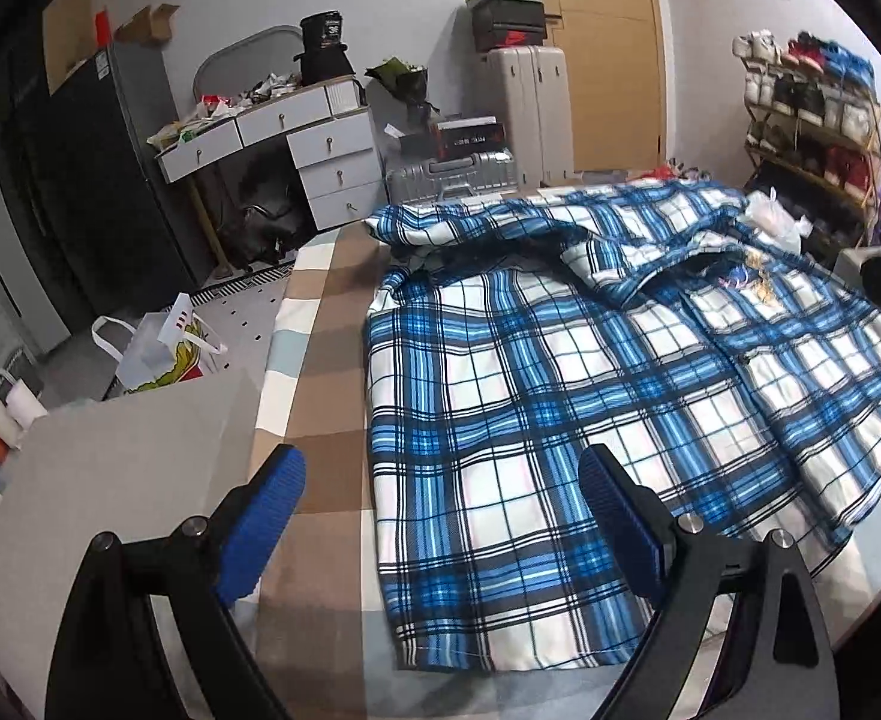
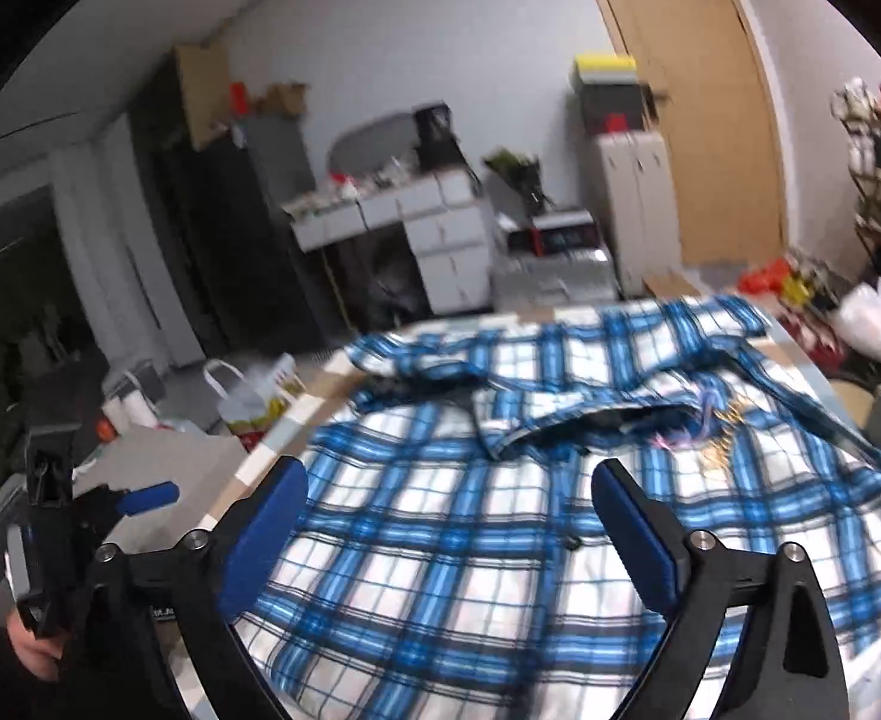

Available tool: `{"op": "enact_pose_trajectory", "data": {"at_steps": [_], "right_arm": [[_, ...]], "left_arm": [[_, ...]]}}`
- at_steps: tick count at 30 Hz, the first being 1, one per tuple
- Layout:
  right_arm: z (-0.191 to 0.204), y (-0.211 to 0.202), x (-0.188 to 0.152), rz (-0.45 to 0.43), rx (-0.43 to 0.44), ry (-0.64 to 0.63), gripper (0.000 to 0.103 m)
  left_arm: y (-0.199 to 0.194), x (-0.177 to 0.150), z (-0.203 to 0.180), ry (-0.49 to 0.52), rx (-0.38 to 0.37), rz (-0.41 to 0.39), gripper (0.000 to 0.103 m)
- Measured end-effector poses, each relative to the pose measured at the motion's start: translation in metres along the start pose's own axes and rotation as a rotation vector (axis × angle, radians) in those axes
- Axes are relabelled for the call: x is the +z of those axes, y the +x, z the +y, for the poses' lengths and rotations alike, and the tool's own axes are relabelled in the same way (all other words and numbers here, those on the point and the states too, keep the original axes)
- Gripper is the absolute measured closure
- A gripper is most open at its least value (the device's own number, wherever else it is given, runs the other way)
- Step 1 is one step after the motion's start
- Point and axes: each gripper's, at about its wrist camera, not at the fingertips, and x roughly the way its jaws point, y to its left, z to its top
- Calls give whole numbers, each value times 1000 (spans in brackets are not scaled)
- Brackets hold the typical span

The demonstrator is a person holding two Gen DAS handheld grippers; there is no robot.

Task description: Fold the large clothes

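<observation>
A large blue, white and black plaid shirt [image 1: 560, 396] lies spread on a table with a brown and beige checked cloth [image 1: 326, 360]. Its upper part is folded over and rumpled at the far side, with a small gold emblem showing. My left gripper [image 1: 440, 480] hangs above the shirt's near left edge, jaws wide apart with nothing between the blue pads. My right gripper [image 2: 449, 495] hovers over the same shirt [image 2: 500, 540], also open and empty. In the blurred right wrist view, the left gripper [image 2: 140, 495] shows at the far left, held by a hand [image 2: 35, 654].
A grey board [image 1: 122, 480] lies at the table's near left corner. Beyond the table stand a cluttered white desk with drawers [image 1: 296, 138], suitcases [image 1: 524, 114], a wooden door [image 1: 608, 48] and a shoe rack [image 1: 812, 120]. A shopping bag [image 1: 164, 354] sits on the floor.
</observation>
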Motion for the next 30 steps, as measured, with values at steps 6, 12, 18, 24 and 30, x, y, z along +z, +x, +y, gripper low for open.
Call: {"op": "enact_pose_trajectory", "data": {"at_steps": [6, 12, 18, 24, 30], "right_arm": [[-2, 7, -5, 62, -2, -40, 0], [-8, -13, -4, -9, 23, -22, 0], [-4, -31, -2, -66, 35, -41, 0], [-8, -34, 0, -71, 27, -14, 0], [-9, -35, -1, -62, 11, -22, 0]], "left_arm": [[9, 4, 16, -63, 49, 51, 12], [29, -3, 53, -176, 71, 190, 12], [55, -20, 83, -357, -85, 354, 12], [77, -25, 67, -390, -233, 468, 14], [81, -21, 40, -272, -158, 490, 35]]}}
